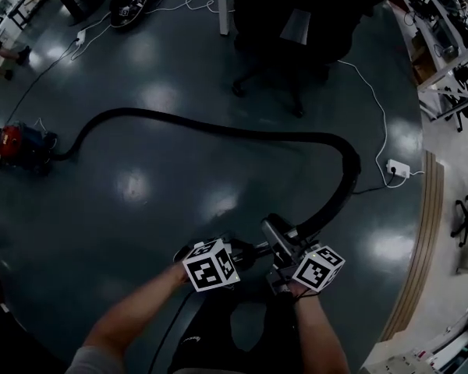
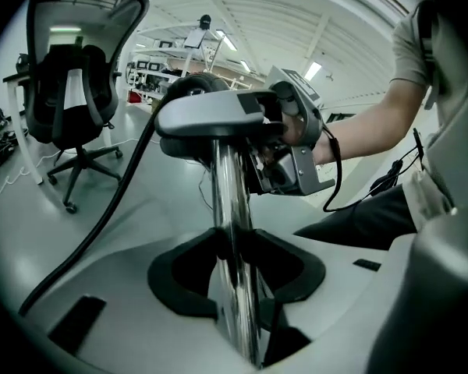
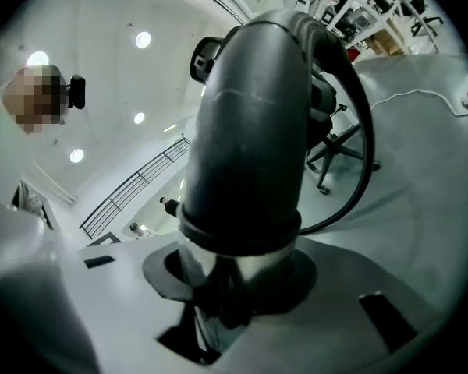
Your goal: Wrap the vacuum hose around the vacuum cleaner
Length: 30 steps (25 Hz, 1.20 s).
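The red vacuum cleaner (image 1: 15,146) stands on the dark floor at the far left. Its black hose (image 1: 218,127) snakes across the floor, bends at the right and rises to the wand between my hands. My left gripper (image 1: 246,257) is shut on the wand's chrome tube (image 2: 232,209); the grey handle (image 2: 210,114) sits on top of that tube. My right gripper (image 1: 285,263) is shut on the wand just under the dark hose cuff (image 3: 249,131), with shiny tube (image 3: 234,275) between its jaws. Both grippers are lifted off the floor, close together.
A black office chair (image 1: 288,45) stands beyond the hose. A white cable runs to a socket strip (image 1: 396,168) at the right. A wooden-edged step (image 1: 421,240) and shelving (image 1: 452,53) border the right side. A white table leg (image 1: 226,6) is at the back.
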Each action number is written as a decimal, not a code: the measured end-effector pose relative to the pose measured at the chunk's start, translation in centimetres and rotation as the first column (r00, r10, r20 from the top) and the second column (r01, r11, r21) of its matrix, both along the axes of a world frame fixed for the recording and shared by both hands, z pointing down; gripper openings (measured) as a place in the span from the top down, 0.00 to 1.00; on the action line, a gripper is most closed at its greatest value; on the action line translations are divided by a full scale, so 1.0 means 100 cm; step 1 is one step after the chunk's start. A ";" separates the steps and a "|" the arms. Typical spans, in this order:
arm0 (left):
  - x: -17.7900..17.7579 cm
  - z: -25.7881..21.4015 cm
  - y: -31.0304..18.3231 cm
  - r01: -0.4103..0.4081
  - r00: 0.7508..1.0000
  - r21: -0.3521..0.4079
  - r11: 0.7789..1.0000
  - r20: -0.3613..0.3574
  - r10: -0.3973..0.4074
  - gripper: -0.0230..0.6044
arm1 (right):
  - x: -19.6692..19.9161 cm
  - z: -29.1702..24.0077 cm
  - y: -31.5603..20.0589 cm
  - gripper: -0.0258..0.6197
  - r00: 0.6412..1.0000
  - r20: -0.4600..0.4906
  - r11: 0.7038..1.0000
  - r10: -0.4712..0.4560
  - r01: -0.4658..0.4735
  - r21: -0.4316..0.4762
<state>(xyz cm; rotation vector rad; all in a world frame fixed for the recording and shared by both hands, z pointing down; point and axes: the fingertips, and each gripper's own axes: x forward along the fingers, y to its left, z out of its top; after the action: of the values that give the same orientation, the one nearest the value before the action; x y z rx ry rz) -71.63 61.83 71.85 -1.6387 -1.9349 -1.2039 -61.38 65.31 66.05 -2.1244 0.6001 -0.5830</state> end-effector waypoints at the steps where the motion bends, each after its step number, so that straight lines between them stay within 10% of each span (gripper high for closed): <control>1: 0.000 -0.011 -0.007 0.011 1.000 -0.009 1.000 0.001 -0.011 0.71 | 0.000 -0.012 -0.009 0.77 1.000 -0.004 1.000 -0.008 0.008 -0.011; 16: 0.030 -0.180 -0.043 0.301 0.945 -0.109 0.947 -0.103 -0.312 0.70 | 0.030 -0.200 -0.084 0.84 0.953 -0.123 0.947 -0.277 0.250 -0.200; 30: 0.104 -0.281 -0.041 0.646 0.711 -0.112 0.755 -0.271 -0.649 0.70 | 0.112 -0.315 -0.096 0.85 0.771 -0.328 0.836 -0.546 0.477 -0.272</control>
<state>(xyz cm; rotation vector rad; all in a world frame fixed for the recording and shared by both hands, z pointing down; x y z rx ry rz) -61.22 57.74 43.77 -2.4593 -1.1923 -1.0650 -50.16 55.73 34.52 -2.2582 1.4441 -0.5091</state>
